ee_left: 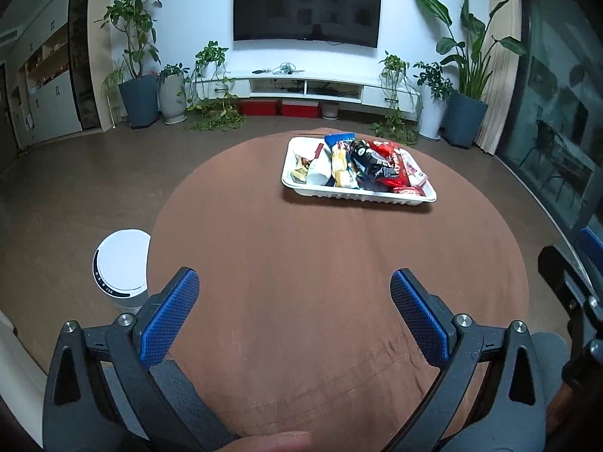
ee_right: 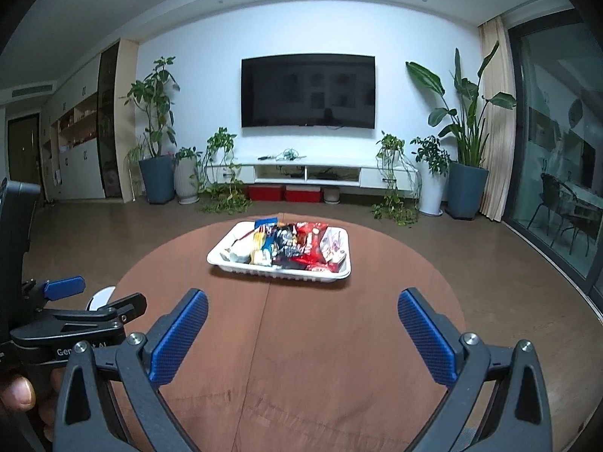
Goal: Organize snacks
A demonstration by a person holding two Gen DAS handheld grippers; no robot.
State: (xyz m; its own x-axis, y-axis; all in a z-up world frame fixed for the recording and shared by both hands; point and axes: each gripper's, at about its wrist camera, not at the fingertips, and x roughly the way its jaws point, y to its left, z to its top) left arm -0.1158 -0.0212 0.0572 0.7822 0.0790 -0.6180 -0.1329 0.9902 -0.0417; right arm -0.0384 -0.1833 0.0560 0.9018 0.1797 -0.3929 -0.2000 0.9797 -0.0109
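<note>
A living room forms the background: wall-mounted television (ee_right: 308,90), low white media console (ee_right: 312,174), potted plants to either side, glass doors at the right. The work surface is a round table (ee_left: 301,263) under a brown cloth, its cloth bare apart from the tray.

Left to right in the left wrist view: a white cylindrical appliance (ee_left: 120,267) stands on the floor just beside the table's left edge; the left gripper (ee_left: 294,290) is held over the near rim of the table, jaws spread wide with nothing between the blue pads; the white tray (ee_left: 361,194) sits on the far half of the table, ahead and to the right of these jaws.

The snacks (ee_left: 361,162) are all heaped inside the tray: pale wrappers at the left end, yellow and blue packets in the middle, red packets at the right end. No packet lies loose on the cloth. This arrangement fits either a heap awaiting sorting or a collection already gathered in; the views do not settle which.

In the right wrist view the right gripper (ee_right: 301,316) is likewise spread wide and empty, with the tray (ee_right: 279,273) almost straight ahead, slightly left of centre.

Governing relation: the tray's long axis runs left-right across both grippers' line of approach. The right gripper is better aligned with the tray; relative reach cannot be judged reliably through the fisheye views
</note>
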